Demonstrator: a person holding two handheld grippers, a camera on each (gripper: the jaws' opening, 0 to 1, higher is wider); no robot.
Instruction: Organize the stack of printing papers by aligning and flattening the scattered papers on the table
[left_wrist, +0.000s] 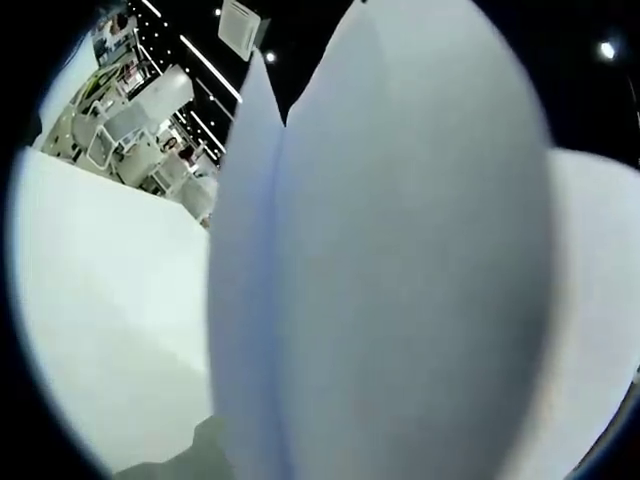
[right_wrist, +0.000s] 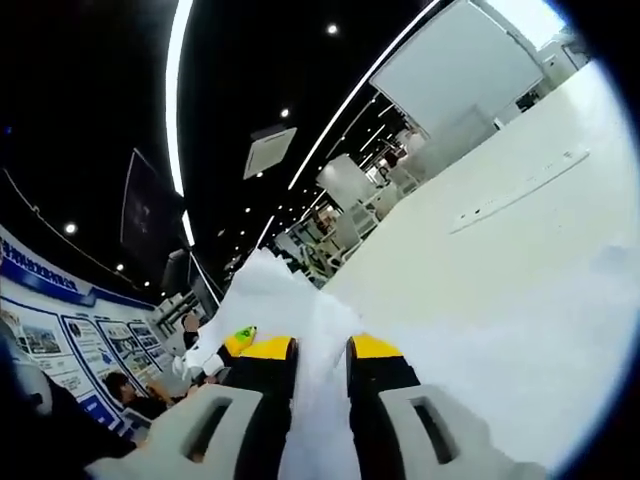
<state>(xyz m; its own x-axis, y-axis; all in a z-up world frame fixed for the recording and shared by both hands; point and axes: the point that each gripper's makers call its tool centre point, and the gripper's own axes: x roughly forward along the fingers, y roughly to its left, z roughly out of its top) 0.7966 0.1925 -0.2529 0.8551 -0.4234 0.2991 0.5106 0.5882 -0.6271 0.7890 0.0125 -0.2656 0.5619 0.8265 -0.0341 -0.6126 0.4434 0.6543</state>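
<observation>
Across the broad white table (right_wrist: 520, 260) the views tilt. Large white printing sheets (left_wrist: 400, 260) stand close before the left camera, hiding its jaws, so I cannot tell their state. Between the right gripper (right_wrist: 320, 365)'s yellow-tipped black jaws, narrowly set, sits a gripped white sheet (right_wrist: 290, 300).

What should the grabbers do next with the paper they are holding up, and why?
Probably lower the papers edge-first onto the white table and tap them square. The right gripper has its jaws closed on the sheets, lifted off the table. In the left gripper view the papers stand close to the camera with uneven edges, so they aren't aligned yet.
</observation>
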